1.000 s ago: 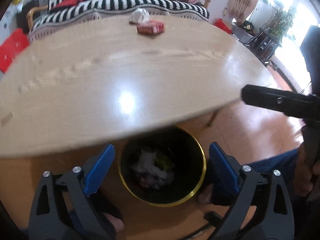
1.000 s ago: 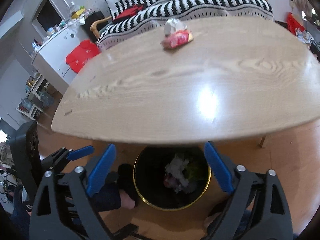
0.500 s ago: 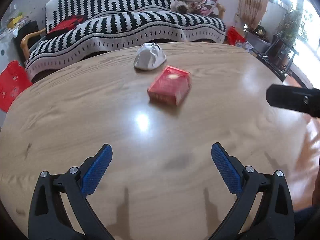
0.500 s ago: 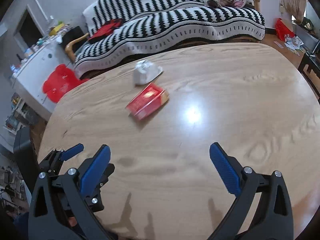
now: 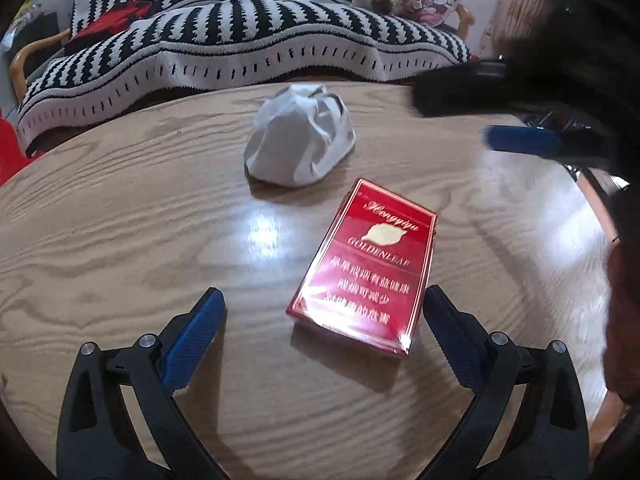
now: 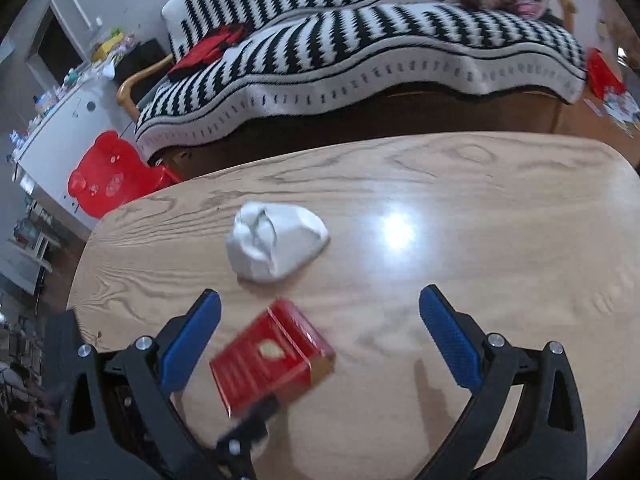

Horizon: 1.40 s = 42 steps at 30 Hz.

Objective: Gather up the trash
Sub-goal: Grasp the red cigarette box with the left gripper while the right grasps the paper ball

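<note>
A red cigarette pack (image 5: 366, 268) lies flat on the wooden table (image 5: 120, 240), with a crumpled white tissue (image 5: 300, 136) just behind it. My left gripper (image 5: 322, 316) is open and empty, its jaws on either side of the pack's near end, low over the table. My right gripper (image 6: 320, 320) is open and empty, hovering above the table with the pack (image 6: 272, 360) between its jaws and the tissue (image 6: 276, 240) ahead. The right gripper's blue pad (image 5: 524, 140) shows blurred at the right of the left wrist view.
A sofa with a black-and-white striped blanket (image 6: 360, 52) stands behind the table (image 6: 500, 240). A red bear-shaped stool (image 6: 106, 172) and a white cabinet (image 6: 60, 116) stand at the left. The table's far edge curves close behind the tissue.
Both grippers rose from the black bin below the table edge and moved forward over the table. The pack and tissue are now close, the pack between the left jaws.
</note>
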{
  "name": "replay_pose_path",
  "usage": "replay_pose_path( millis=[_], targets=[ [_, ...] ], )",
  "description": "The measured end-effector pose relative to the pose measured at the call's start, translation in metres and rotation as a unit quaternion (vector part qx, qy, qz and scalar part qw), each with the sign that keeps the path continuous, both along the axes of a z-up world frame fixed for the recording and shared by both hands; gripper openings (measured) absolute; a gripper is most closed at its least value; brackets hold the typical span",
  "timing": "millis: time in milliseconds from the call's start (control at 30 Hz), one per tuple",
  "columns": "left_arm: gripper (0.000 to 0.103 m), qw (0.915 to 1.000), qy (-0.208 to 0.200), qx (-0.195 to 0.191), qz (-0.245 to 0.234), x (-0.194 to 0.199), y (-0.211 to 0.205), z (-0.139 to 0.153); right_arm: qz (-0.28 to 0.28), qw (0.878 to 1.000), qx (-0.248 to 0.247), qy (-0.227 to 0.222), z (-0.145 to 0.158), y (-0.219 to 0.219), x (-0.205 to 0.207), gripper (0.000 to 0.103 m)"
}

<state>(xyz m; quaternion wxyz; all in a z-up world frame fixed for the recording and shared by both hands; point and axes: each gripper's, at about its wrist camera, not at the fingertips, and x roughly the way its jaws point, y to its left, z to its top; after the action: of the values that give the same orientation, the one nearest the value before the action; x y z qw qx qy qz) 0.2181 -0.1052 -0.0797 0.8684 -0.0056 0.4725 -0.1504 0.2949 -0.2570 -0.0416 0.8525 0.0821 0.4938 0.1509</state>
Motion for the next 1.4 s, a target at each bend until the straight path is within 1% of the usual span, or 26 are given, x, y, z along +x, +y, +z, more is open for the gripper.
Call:
replay_pose_path(
  millis=[133,167,200,233,267,300,367,433,500,533,567,600,633,667,700,800,900,1033,1200,1233,1300,1400],
  targets=[
    [0.095,0.9998,-0.008,-0.017,-0.01,0.0,0.003,-0.001,0.038,0.999,-0.007,0.011,-0.006,0.027,0.028,0.096],
    [0.088,0.9996,-0.01,-0.021,-0.014,-0.001,0.002,-0.001,0.047,0.999,-0.008,0.013,-0.007,0.033,0.032,0.096],
    [0.078,0.9994,-0.014,-0.024,-0.021,-0.002,0.001,0.0,0.058,0.998,-0.016,0.019,-0.01,0.041,0.037,0.096],
    [0.075,0.9994,-0.016,-0.02,-0.024,-0.002,0.0,0.001,0.066,0.997,-0.023,0.025,-0.013,0.048,0.041,0.096],
    [0.069,0.9995,-0.02,-0.008,-0.024,-0.004,-0.003,0.001,0.076,0.996,-0.035,0.035,-0.018,0.057,0.046,0.096],
    [0.063,0.9994,-0.022,-0.007,-0.027,-0.005,-0.003,0.001,0.082,0.995,-0.043,0.039,-0.021,0.062,0.049,0.096],
    [0.063,0.9992,-0.022,-0.007,-0.033,-0.007,-0.006,0.002,0.092,0.993,-0.066,0.042,-0.025,0.074,0.054,0.096],
    [0.062,0.999,-0.021,-0.006,-0.038,-0.01,-0.009,0.002,0.096,0.992,-0.074,0.042,-0.027,0.08,0.056,0.096],
    [0.062,0.9985,-0.031,0.007,-0.045,-0.016,-0.013,0.004,0.1,0.991,-0.08,0.049,-0.032,0.085,0.058,0.096],
    [0.062,0.9982,-0.033,0.011,-0.048,-0.018,-0.015,0.004,0.1,0.99,-0.084,0.049,-0.032,0.085,0.056,0.093],
    [0.062,0.998,-0.033,0.014,-0.051,-0.022,-0.016,0.005,0.097,0.99,-0.088,0.044,-0.032,0.085,0.055,0.08],
    [0.062,0.998,-0.033,0.013,-0.053,-0.025,-0.017,0.006,0.097,0.991,-0.089,0.04,-0.031,0.083,0.053,0.076],
    [0.062,0.998,-0.031,0.013,-0.054,-0.027,-0.017,0.007,0.095,0.991,-0.092,0.035,-0.03,0.082,0.047,0.075],
    [0.061,0.9979,-0.031,0.015,-0.054,-0.031,-0.017,0.008,0.097,0.991,-0.092,0.031,-0.029,0.08,0.043,0.056],
    [0.061,0.9979,-0.032,0.016,-0.054,-0.034,-0.016,0.01,0.092,0.991,-0.097,0.029,-0.027,0.078,0.039,0.042],
    [0.061,0.9984,-0.028,0.006,-0.048,-0.045,-0.009,0.016,0.077,0.992,-0.094,0.027,-0.02,0.067,0.025,0.042],
    [0.061,0.9985,-0.027,0.006,-0.046,-0.063,-0.005,0.024,0.058,0.993,-0.102,0.022,-0.01,0.056,-0.002,0.042],
    [0.061,0.998,-0.034,0.011,-0.051,-0.099,0.004,0.041,0.045,0.995,-0.093,0.009,0.009,0.041,-0.051,0.042],
    [0.061,0.998,-0.039,-0.002,-0.05,-0.161,0.014,0.062,0.037,0.995,-0.093,-0.01,0.036,0.03,-0.13,0.042],
    [0.061,0.9978,-0.041,-0.006,-0.051,-0.169,0.018,0.064,0.037,0.995,-0.091,-0.013,0.04,0.029,-0.142,0.042],
    [0.061,0.998,-0.039,-0.007,-0.049,-0.199,0.021,0.066,0.039,0.996,-0.081,-0.02,0.051,0.029,-0.177,0.042],
    [0.061,0.9986,-0.03,-0.001,-0.044,-0.244,0.032,0.065,0.043,0.995,-0.078,-0.038,0.061,0.033,-0.222,0.042]
  ],
)
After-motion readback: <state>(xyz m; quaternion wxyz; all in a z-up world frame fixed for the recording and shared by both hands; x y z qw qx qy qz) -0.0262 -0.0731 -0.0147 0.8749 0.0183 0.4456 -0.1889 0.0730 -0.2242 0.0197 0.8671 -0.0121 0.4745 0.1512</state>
